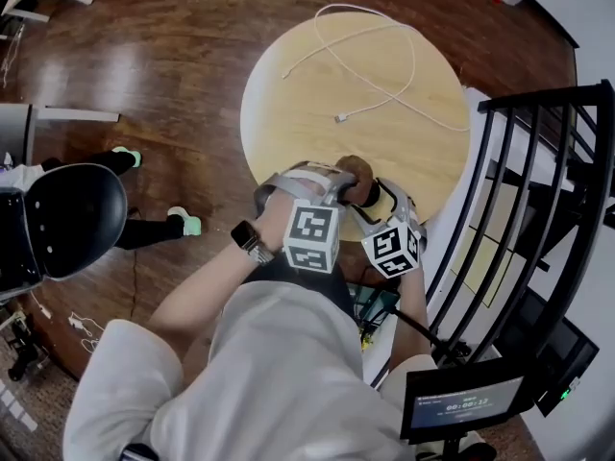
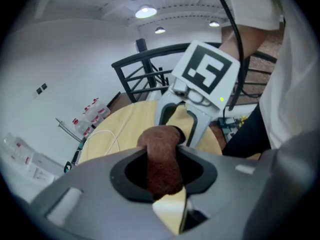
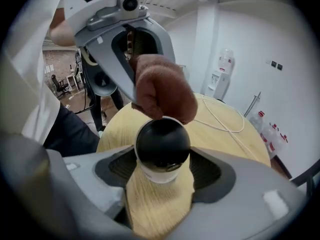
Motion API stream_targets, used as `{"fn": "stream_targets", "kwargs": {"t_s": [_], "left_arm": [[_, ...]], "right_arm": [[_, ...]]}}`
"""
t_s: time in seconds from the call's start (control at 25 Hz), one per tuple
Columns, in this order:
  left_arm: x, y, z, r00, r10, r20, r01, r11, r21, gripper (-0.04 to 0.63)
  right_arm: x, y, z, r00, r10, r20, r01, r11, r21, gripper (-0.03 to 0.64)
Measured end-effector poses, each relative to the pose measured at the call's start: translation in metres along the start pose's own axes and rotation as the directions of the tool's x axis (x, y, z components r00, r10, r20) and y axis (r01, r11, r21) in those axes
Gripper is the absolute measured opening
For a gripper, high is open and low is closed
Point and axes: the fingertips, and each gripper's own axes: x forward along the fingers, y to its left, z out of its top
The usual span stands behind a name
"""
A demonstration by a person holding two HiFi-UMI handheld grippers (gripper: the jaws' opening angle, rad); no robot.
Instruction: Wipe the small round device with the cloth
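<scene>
The small round device (image 3: pixel 162 145), a black dome on a white base, sits between the jaws of my right gripper (image 3: pixel 163 159), which is shut on it. The brown cloth (image 3: pixel 164 91) rests against the top of the dome. My left gripper (image 2: pixel 162 156) is shut on that cloth (image 2: pixel 161 159) and faces the right gripper (image 2: pixel 182 115) closely. In the head view both grippers meet over the near edge of the round wooden table (image 1: pixel 288 104), left gripper (image 1: pixel 327 176) beside right gripper (image 1: pixel 373 195), with the cloth (image 1: pixel 356 170) showing between them. The device is hidden there.
A white cable (image 1: pixel 377 58) loops across the far half of the table. A black railing (image 1: pixel 543 190) stands close on the right. A black chair (image 1: pixel 72 219) and a person's feet in green shoes (image 1: pixel 183 222) are at the left. A screen (image 1: pixel 466 403) is at the lower right.
</scene>
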Motion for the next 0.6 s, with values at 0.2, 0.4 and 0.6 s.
{"fn": "stream_targets", "kwargs": {"t_s": [0.2, 0.4, 0.6], "left_arm": [[0.011, -0.013, -0.011, 0.999, -0.017, -0.030, 0.017, 1.000, -0.018, 0.120], [0.020, -0.009, -0.021, 0.997, -0.052, -0.049, 0.049, 0.997, -0.053, 0.120], [0.039, -0.021, -0.042, 0.986, -0.114, -0.119, 0.109, 0.993, -0.048, 0.120]], "right_arm": [[0.002, -0.001, 0.001, 1.000, -0.008, 0.022, 0.007, 1.000, 0.020, 0.328], [0.000, -0.003, 0.000, 0.998, -0.063, 0.030, 0.061, 0.995, 0.077, 0.328], [-0.002, -0.001, 0.002, 0.996, -0.084, 0.018, 0.082, 0.993, 0.087, 0.328]]}}
